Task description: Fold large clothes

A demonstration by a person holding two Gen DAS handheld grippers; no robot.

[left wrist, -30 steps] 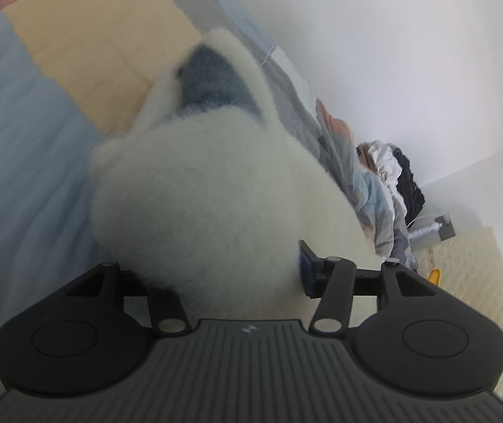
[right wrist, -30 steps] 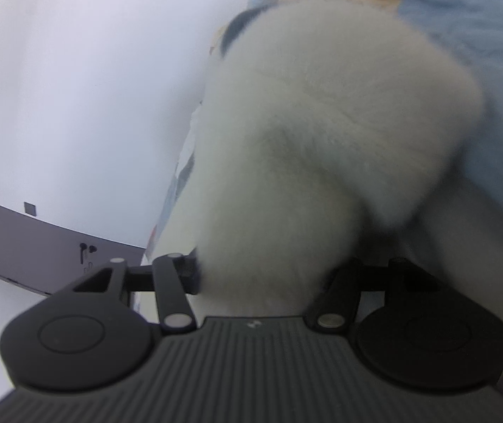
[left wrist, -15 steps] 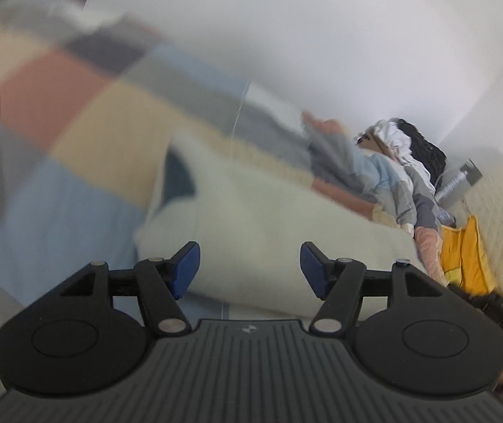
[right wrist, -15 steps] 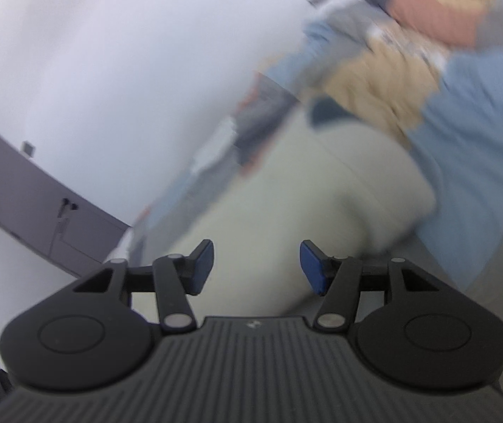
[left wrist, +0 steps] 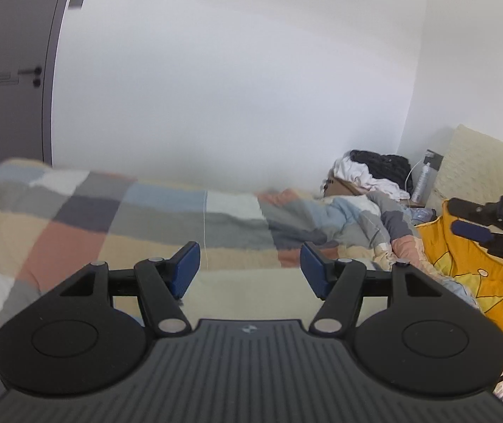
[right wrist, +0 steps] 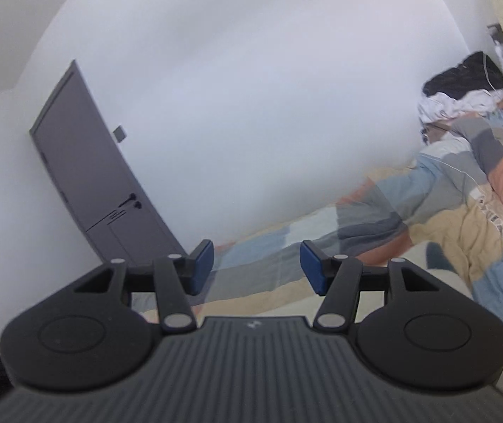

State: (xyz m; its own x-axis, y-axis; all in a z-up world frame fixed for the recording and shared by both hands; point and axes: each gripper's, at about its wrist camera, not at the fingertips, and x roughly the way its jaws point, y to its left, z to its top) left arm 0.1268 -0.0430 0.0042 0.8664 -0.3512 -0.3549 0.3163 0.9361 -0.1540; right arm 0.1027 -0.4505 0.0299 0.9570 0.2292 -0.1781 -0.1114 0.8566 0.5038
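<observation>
The left gripper (left wrist: pixel 250 268) is hanging above the bed with its jaws parted and nothing between them, having just been opening. The right gripper (right wrist: pixel 256 268) is likewise gaping and empty. The cream fleece garment (left wrist: pixel 251 292) is lying on the patchwork quilt (left wrist: pixel 75 225) below them, apparently folded, though blurred.
</observation>
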